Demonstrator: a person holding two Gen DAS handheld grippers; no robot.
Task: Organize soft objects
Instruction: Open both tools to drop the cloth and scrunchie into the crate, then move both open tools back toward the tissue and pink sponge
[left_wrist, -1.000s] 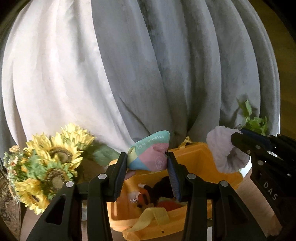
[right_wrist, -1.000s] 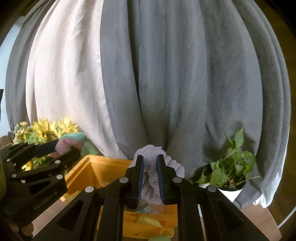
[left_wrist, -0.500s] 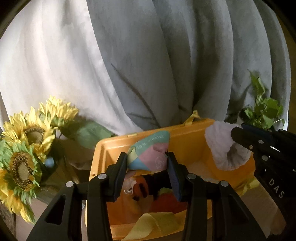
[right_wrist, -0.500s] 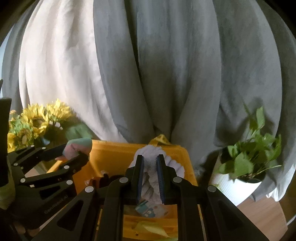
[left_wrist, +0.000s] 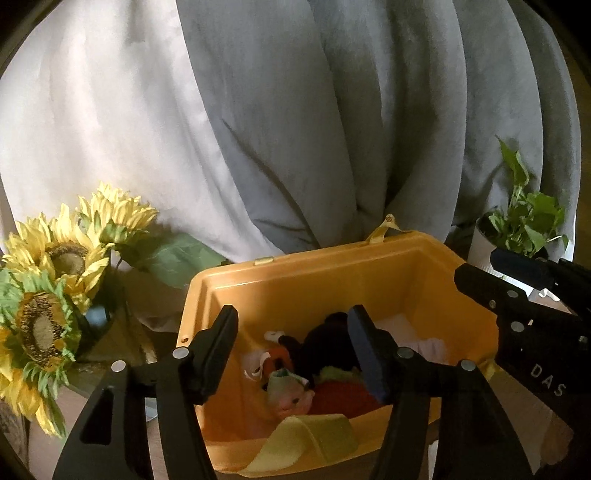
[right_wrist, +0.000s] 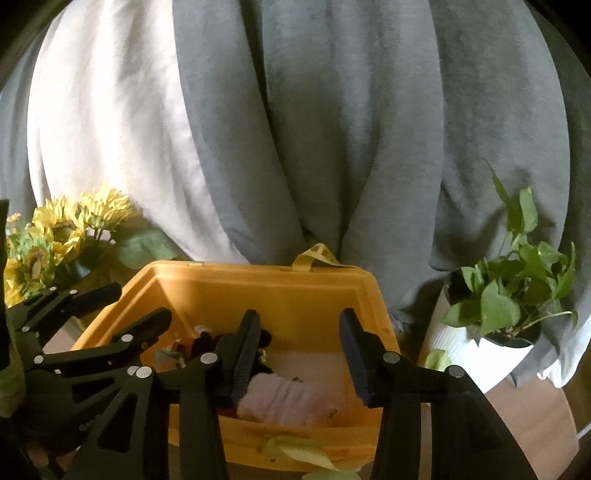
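Both tools, left (left_wrist: 291, 347) and right (right_wrist: 297, 347), are opening empty over the yellow bin (right_wrist: 258, 284), the white plush (right_wrist: 291, 400) seen dropped directly beneath the right.

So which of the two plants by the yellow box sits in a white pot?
The leafy green plant right of the box, in a ribbed white pot. The sunflowers on the left show no white pot.

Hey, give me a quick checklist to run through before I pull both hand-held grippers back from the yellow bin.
1. Left hand-held gripper empty, jaws opening: ok.
2. Right hand-held gripper empty, jaws opening: ok.
3. Pastel pouch lying inside the yellow bin: ok.
4. White scrunchie lying inside the bin: ok.
5. Nothing snagged on either gripper's pads: cannot tell.
6. Potted plant and sunflowers apart from both grippers: ok.
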